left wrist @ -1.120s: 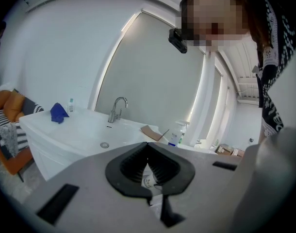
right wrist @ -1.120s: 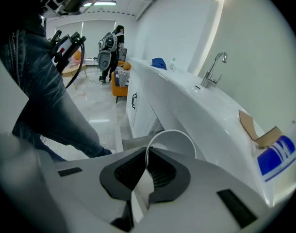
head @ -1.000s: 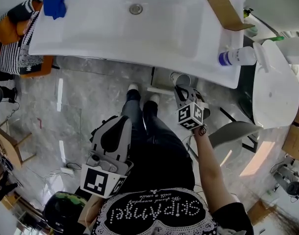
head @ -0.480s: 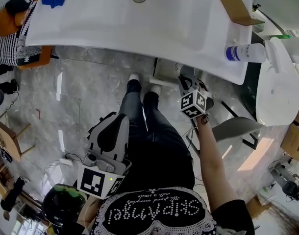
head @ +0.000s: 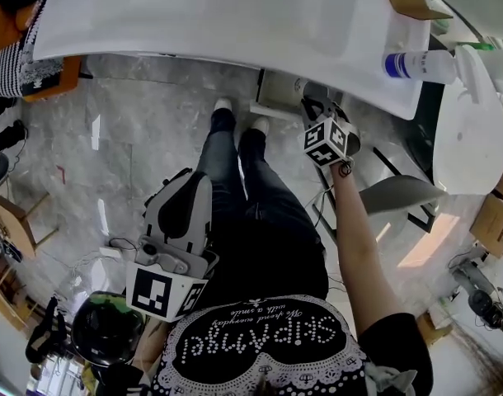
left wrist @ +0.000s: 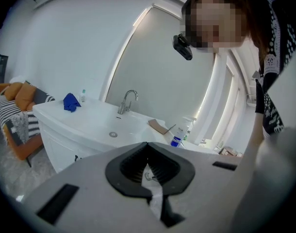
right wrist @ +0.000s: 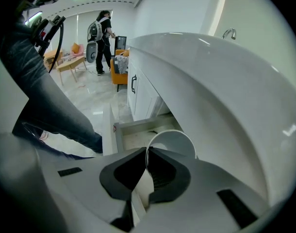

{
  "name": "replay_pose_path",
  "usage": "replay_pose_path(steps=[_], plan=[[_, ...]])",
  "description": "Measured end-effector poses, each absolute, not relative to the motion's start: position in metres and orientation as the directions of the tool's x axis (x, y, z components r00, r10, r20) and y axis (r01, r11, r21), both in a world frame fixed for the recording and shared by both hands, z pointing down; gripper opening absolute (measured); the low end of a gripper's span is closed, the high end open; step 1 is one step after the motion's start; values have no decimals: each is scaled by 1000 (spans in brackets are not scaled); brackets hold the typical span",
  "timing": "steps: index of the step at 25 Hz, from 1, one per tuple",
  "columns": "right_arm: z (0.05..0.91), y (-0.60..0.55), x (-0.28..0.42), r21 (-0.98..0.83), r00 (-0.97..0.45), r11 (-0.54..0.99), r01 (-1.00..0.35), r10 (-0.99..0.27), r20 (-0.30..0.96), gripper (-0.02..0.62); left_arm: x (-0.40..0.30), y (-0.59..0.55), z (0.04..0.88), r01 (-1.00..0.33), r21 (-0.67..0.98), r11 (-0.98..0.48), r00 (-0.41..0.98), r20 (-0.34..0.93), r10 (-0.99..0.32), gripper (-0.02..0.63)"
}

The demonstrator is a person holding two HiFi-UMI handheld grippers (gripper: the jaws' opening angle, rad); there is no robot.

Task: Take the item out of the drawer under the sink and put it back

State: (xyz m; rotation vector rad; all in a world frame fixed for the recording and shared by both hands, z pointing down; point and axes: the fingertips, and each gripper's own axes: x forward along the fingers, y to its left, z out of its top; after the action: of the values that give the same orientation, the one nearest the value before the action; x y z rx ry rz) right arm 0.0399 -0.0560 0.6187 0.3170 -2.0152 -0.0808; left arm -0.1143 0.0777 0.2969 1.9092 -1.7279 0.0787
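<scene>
Pinching a white cup above the open drawer under the sink.
Right claw (right wrist: 147,152) is almost closed, gripping the wall of the cup (right wrist: 171,141) over the drawer (right wrist: 133,130) beneath the sink (right wrist: 225,91). Left claw (left wrist: 148,148) is closed and empty, well apart to the left. Only the right gripper view shows the drawer's inside; only the left gripper view shows the tap (left wrist: 128,98).
</scene>
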Motion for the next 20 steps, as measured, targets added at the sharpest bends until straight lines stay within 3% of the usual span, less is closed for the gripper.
replay_pose_path(steps=[20], plan=[[652, -71, 37, 144, -363, 975, -167, -196, 911, 28, -115, 83, 300, -928, 371, 37, 134, 426, -895, 3]])
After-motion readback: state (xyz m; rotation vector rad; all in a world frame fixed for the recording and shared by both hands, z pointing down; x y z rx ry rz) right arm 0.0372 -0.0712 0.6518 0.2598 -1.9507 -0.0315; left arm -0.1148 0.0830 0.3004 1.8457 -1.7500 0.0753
